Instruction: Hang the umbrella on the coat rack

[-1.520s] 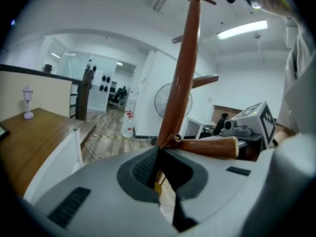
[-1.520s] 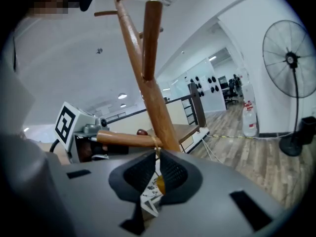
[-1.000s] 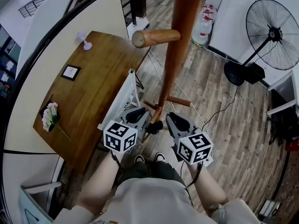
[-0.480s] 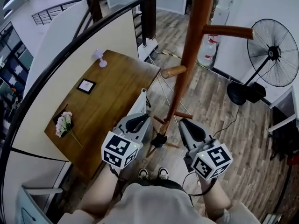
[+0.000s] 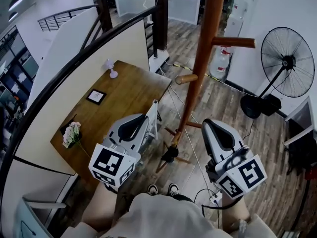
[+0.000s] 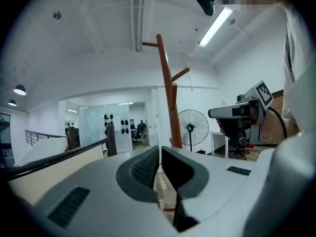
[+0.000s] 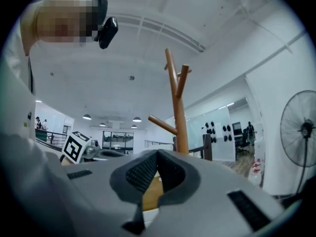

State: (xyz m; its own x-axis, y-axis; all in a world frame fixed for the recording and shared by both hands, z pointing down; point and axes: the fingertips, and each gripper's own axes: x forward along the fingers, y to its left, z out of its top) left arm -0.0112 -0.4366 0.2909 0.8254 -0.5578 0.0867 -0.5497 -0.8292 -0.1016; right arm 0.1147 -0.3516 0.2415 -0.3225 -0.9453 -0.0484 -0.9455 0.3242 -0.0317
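1. Nearest me, the left tongs (image 6: 159, 154) are empty, their tips all but meeting, with only a sliver of light between them.
2. The right tongs (image 7: 157, 153) are empty too, tips touching. The two sets of tongs are level and well apart, one on either side of the rack's foot.
3. Between them and a little farther off, a small dark thing lies on the plank floor (image 5: 237, 133). It may be the umbrella (image 5: 170, 155), but I cannot tell. Neither set of tongs touches it.
4. The rack (image 5: 198, 68) stands upright just beyond it, mid-scene. A lower peg (image 5: 185, 78) points left and a higher peg (image 5: 233, 42) points right.
5. Left of the rack is the worktop (image 5: 124, 98). It has flowers (image 5: 71, 133) at its near end, a small frame (image 5: 96, 96) in the middle and a lilac thing (image 5: 112, 68) at the far end.
6. At the far right stands a fan (image 5: 287, 63).
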